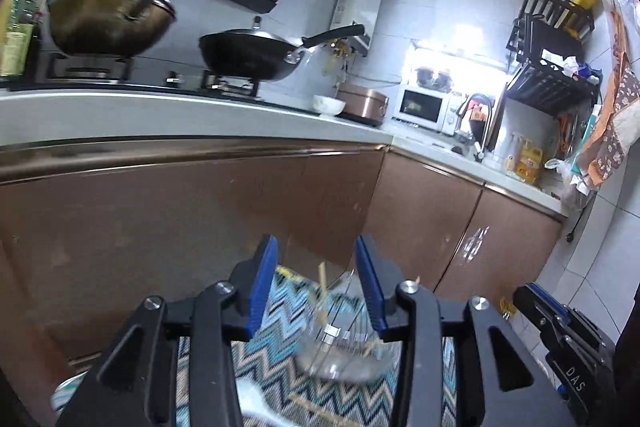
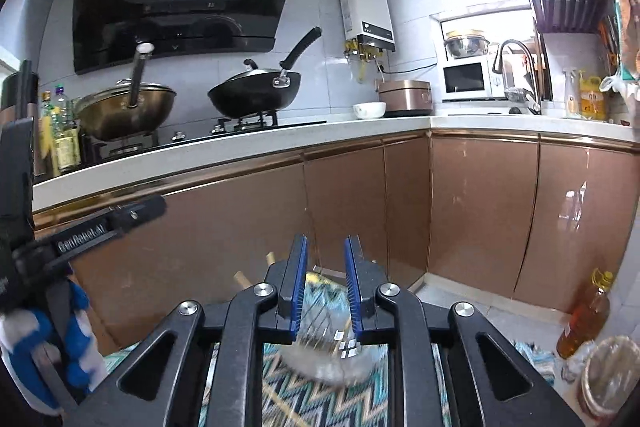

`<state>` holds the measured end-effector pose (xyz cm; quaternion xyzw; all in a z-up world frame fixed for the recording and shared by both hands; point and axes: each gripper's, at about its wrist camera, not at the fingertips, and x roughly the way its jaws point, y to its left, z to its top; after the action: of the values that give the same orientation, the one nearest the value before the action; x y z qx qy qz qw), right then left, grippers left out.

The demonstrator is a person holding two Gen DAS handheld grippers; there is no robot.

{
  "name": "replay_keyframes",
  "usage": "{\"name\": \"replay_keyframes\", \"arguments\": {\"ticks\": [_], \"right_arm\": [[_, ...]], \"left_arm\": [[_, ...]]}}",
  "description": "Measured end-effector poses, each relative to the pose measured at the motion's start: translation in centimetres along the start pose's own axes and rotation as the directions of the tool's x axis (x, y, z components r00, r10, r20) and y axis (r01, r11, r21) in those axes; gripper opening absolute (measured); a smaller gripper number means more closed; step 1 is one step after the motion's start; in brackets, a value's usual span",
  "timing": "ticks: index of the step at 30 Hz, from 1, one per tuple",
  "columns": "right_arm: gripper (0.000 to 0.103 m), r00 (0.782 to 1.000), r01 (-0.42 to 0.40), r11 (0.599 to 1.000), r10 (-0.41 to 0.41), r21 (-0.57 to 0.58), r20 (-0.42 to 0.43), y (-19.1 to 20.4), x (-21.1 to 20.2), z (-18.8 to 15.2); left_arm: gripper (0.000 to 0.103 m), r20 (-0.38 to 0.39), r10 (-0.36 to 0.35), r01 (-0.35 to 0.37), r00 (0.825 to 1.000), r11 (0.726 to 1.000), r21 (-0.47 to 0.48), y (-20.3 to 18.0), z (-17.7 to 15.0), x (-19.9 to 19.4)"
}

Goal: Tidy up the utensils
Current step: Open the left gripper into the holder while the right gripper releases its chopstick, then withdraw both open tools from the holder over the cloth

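Observation:
A clear glass bowl [image 1: 348,363] sits blurred on a zigzag-patterned cloth [image 1: 280,367], below and just beyond my left gripper [image 1: 316,243]. A wire whisk [image 1: 344,331] and wooden chopsticks [image 1: 321,283] lean in it. The left gripper's blue pads stand apart with nothing pressed between them. The right wrist view shows the same bowl [image 2: 332,363] and whisk [image 2: 320,319] under my right gripper [image 2: 326,241], whose pads keep a narrow gap and hold nothing. Two wooden stick ends [image 2: 240,277] poke up left of it. The left gripper's body [image 2: 100,227] crosses at the left.
Brown cabinet doors [image 2: 360,195] stand close ahead under a white counter [image 2: 240,147] that carries two woks [image 2: 256,95], a white bowl [image 2: 369,110] and a rice cooker [image 2: 404,95]. An oil bottle [image 2: 586,315] and a lined bin [image 2: 608,375] stand on the floor at right.

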<state>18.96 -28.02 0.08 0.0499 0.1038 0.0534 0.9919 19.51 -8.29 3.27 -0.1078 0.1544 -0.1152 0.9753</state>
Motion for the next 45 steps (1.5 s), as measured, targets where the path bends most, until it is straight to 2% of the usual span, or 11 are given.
{"name": "replay_keyframes", "arguments": {"ticks": [6,12,23,33,45], "right_arm": [[0.023,0.998,-0.016,0.999,0.018,0.038,-0.056,1.5,-5.4,-1.7],[0.023,0.997,-0.045,0.997,0.049,0.062,-0.058,2.9,-9.2,-2.1],[0.023,0.992,-0.116,0.99,0.119,0.079,-0.038,4.4,-14.8,-3.0],[0.024,0.99,-0.134,0.988,0.137,0.081,-0.04,4.6,-17.2,-3.8],[0.025,0.989,-0.11,0.992,0.115,0.061,-0.094,4.9,-16.6,-4.6]], "left_arm": [[0.039,-0.05,0.027,-0.026,0.998,0.999,0.022,0.6,-2.2,-7.0],[0.039,-0.03,0.052,-0.051,0.998,0.998,0.039,0.8,-3.4,-13.3],[0.039,-0.009,0.101,-0.1,0.995,0.994,0.048,2.1,-3.1,-21.3],[0.039,-0.049,0.087,-0.085,0.995,0.996,0.033,3.8,-4.3,-23.8],[0.039,-0.166,0.025,-0.029,0.986,0.999,-0.022,6.9,-6.4,-21.2]]}}
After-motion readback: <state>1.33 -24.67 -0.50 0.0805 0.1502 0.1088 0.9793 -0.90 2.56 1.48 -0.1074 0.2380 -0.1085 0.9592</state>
